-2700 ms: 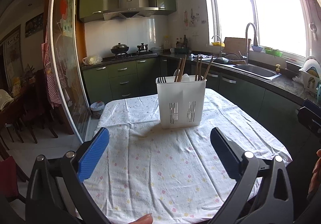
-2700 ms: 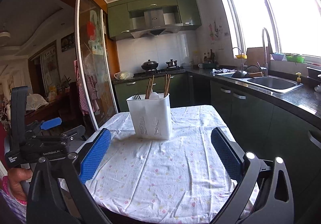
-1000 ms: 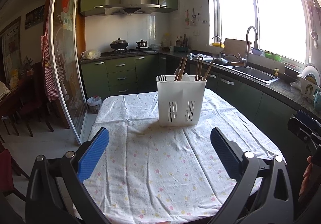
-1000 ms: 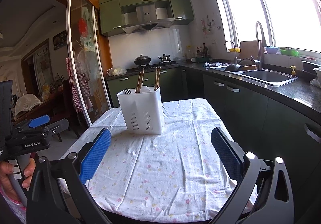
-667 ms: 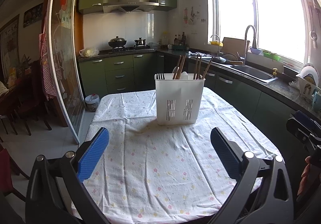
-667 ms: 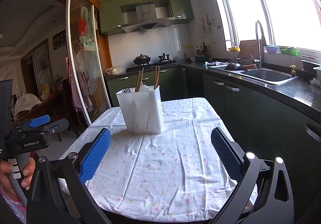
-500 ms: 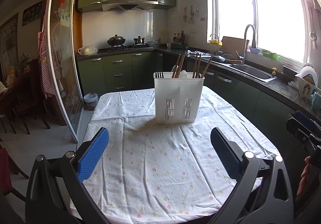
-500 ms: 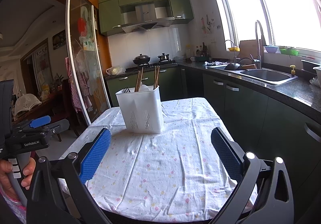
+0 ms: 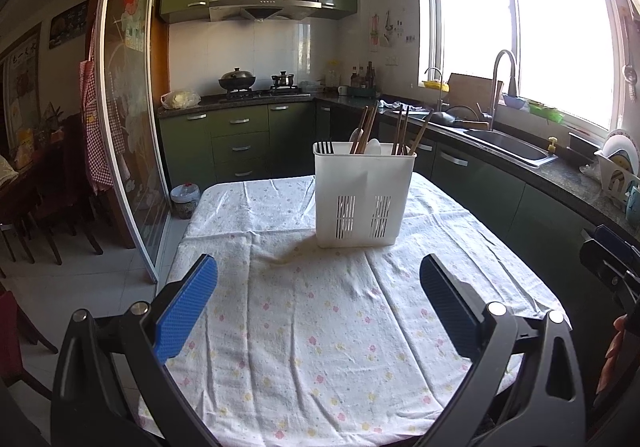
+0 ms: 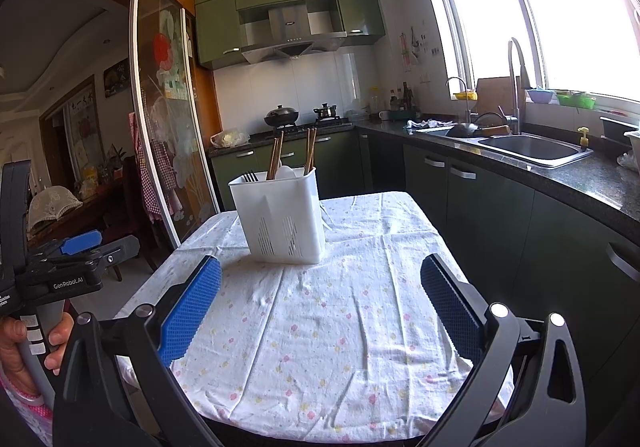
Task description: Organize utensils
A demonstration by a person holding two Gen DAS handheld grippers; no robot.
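Where floral tablecloth [image 9: 320, 327] spreads — white caddy [image 9: 363, 195], green cabinets [image 9: 240, 143].

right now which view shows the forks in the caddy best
The left wrist view: the caddy faces it squarely, and the dark forks stand clear at its left end against the white rim. The right wrist view sees the caddy at an angle, with only the fork tines peeking above the rim.

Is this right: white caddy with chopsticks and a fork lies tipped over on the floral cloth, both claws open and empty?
Not tipped over: the white caddy stands upright on the floral cloth, as the left wrist view shows. Chopsticks and fork are in it; left claw and right claw are open, empty.
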